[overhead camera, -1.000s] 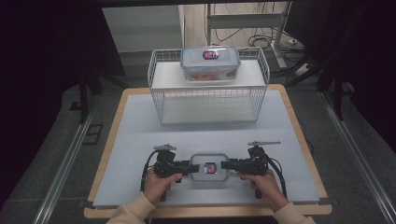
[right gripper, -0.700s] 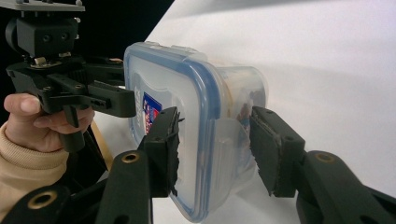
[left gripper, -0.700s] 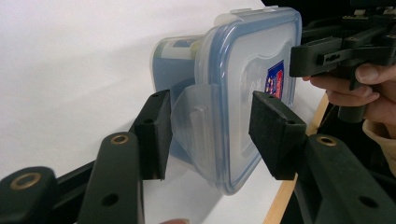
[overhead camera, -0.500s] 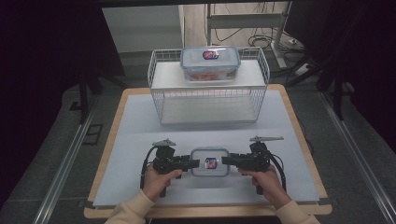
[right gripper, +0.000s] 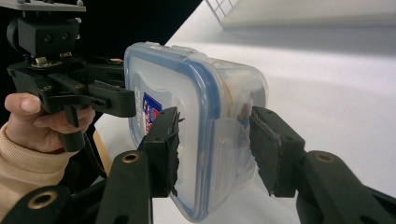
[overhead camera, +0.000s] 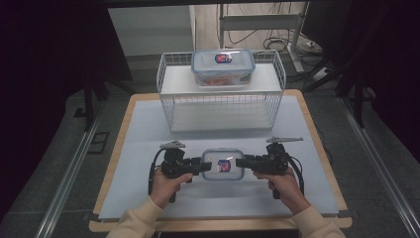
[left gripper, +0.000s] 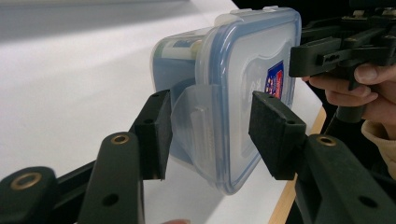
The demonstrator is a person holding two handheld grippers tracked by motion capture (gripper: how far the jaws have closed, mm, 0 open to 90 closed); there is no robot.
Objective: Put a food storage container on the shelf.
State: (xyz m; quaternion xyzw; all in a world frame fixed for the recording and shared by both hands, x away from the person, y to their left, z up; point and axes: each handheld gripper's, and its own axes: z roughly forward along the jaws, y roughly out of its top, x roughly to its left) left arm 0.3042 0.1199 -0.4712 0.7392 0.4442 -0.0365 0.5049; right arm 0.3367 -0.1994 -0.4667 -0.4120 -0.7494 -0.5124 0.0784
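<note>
- I hold a two-jaw gripper in each hand, and between them I carry a clear plastic container [overhead camera: 223, 164] with a blue-rimmed snap lid, gripped at its two short ends.
- In the left gripper view, my left gripper [left gripper: 208, 135] rises from the bottom of the frame; its jaws are clamped over the container's [left gripper: 224, 107] end, one pad under the base, the other on the lid, straddling the locking flap at centre frame.
- In the right gripper view, my right gripper [right gripper: 215, 149] does the same at the opposite end: its jaws are closed on the container [right gripper: 196, 126], one pad on the lid near the red and blue sticker, one against the base, at centre frame.
- To do this lift well, I judge I should keep both grips equally firm, raise both hands at one pace so the box stays level, and avoid pulling the ends apart or popping a flap.
- In the high view the container sits lower centre of the frame, between both grippers, above the pale table mat [overhead camera: 148, 148].
- Farther off, at upper centre, a white wire basket rack [overhead camera: 171, 84] stands on the mat with a second lidded container [overhead camera: 223, 67] on top; it looks like the likely destination.
</note>
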